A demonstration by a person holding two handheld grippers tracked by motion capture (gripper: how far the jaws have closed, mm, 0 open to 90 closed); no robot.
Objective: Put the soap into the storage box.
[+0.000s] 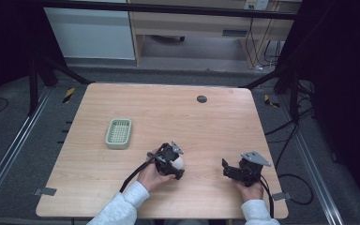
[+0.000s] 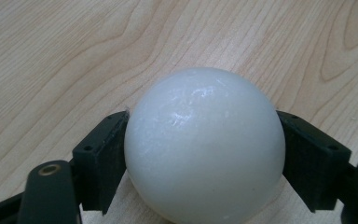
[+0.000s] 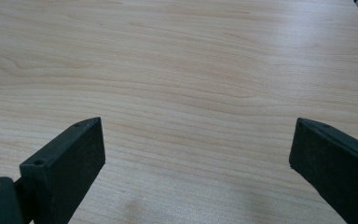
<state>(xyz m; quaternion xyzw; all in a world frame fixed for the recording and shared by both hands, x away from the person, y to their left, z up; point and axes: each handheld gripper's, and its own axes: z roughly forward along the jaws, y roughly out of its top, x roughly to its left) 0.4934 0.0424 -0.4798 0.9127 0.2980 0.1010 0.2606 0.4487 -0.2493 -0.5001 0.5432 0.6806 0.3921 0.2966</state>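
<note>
A smooth white ball point(image 2: 204, 147) sits between the two black jaws of my left gripper point(image 2: 204, 161), which touch it on both sides just above the wooden table. In the high view the ball point(image 1: 180, 162) peeks out at the right of the left gripper point(image 1: 172, 161), near the table's front middle. My right gripper point(image 1: 228, 169) rests at the front right, a little apart from the ball. Its jaws stand wide apart in the right gripper view, with nothing between its fingertips point(image 3: 198, 154) but bare wood.
A pale green slotted tray point(image 1: 119, 133) lies to the left of centre on the table point(image 1: 168, 117). A small dark round grommet point(image 1: 201, 99) sits near the far edge. Cables trail from both grippers toward the front edge.
</note>
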